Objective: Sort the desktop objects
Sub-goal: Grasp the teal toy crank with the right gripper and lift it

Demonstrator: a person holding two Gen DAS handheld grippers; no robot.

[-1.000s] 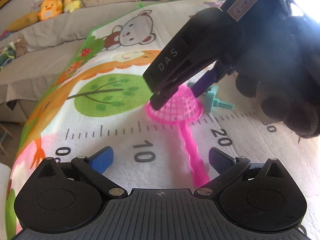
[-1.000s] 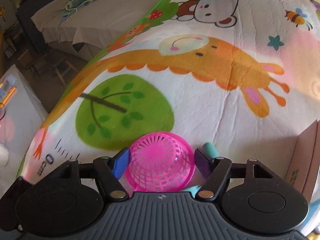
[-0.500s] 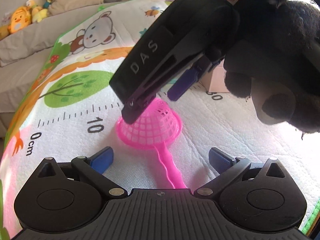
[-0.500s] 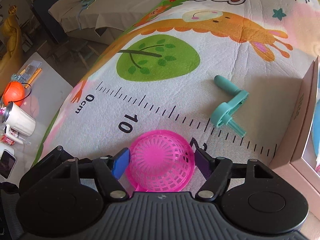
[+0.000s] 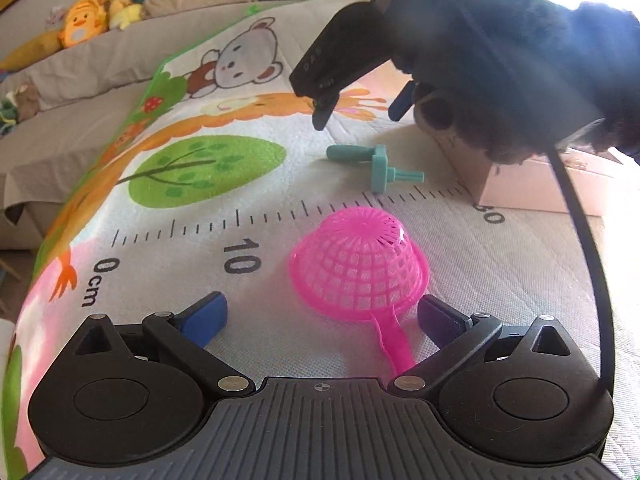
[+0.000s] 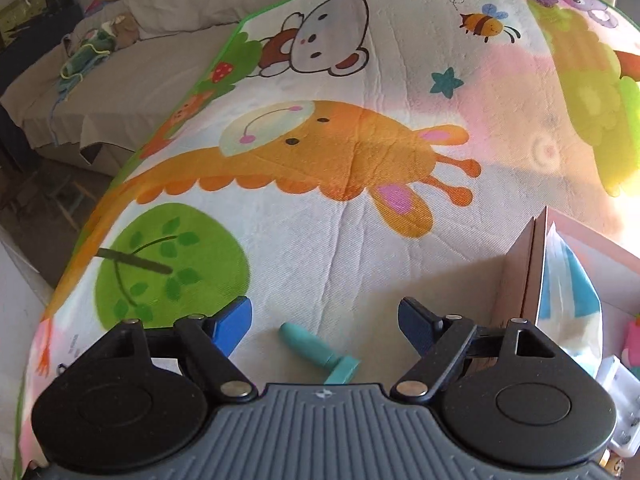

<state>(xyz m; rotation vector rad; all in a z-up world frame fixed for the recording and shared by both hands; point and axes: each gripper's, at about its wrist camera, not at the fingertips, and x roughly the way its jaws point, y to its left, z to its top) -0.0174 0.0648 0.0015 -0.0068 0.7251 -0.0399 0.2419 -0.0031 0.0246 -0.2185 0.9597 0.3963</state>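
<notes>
pink strainer [image 5: 358, 268] inverted on mat, free; both hand-held grippers spread wide, empty; box edge [image 5: 472, 172] right.

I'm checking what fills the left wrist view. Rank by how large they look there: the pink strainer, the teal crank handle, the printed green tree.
1. Printed green tree, largest.
2. Pink strainer, nearly as big; it lies nearer the camera, so this order is unsure.
3. Teal crank handle, clearly smallest.

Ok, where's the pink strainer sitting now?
In the left wrist view the pink strainer lies upside down on the mat's ruler print, between the left gripper fingers, nearer than the teal crank.
</notes>
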